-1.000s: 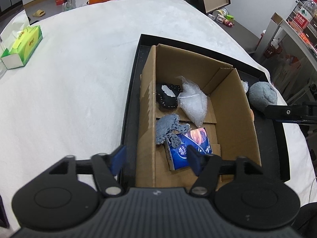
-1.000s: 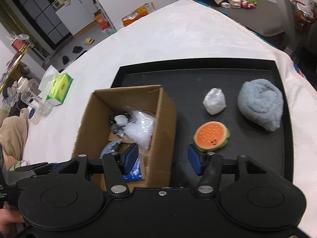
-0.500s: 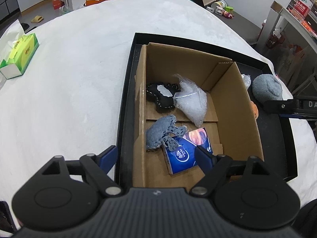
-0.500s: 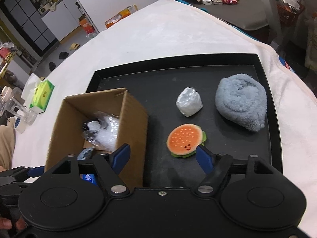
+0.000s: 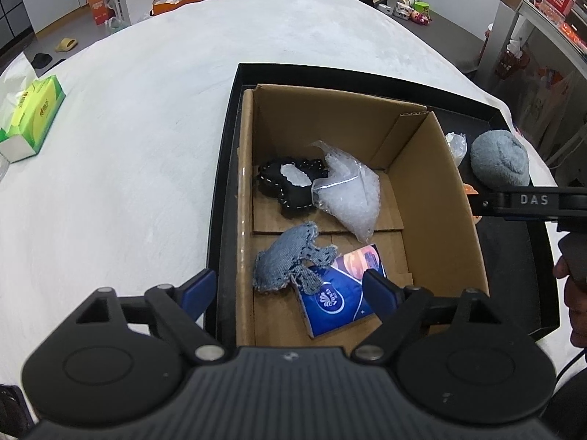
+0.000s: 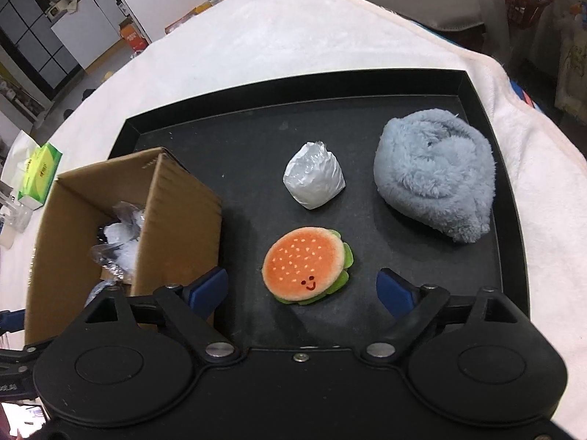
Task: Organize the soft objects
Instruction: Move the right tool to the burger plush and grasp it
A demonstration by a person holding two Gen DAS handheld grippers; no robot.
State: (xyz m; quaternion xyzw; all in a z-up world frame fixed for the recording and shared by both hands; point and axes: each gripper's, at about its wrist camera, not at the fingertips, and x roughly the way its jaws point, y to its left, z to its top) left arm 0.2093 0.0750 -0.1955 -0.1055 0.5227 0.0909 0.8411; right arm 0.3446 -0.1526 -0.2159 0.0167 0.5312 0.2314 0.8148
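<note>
Far left on the white cloth (image 5: 146, 146) sits a green tissue box (image 5: 31, 117), which we leave alone. Next comes the black tray (image 6: 367, 88) with the cardboard box (image 5: 433, 198) standing in its left part. Inside the box lie a black stitched pouch (image 5: 286, 183), a bubble-wrap bag (image 5: 348, 194), a denim plush (image 5: 290, 256) and a blue tissue pack (image 5: 337, 293). Our left gripper (image 5: 290, 286) hangs above the box's near end, its jaws spread and just widened further, nothing between them; the denim plush and tissue pack lie below.

Right of the box, on the bare tray floor, the burger plush (image 6: 308, 264) lies nearest us, a white plastic-wrapped bundle (image 6: 313, 176) beyond it, and a grey-blue fluffy towel (image 6: 436, 176) at the far right. Our right gripper (image 6: 304, 289) hovers over the burger plush, jaws likewise just opened wide and empty.

We judge this the reach for the next loose item. The move ahead calls for lowering the right jaws around the burger plush, closing gently, then carrying it left over the box wall.
</note>
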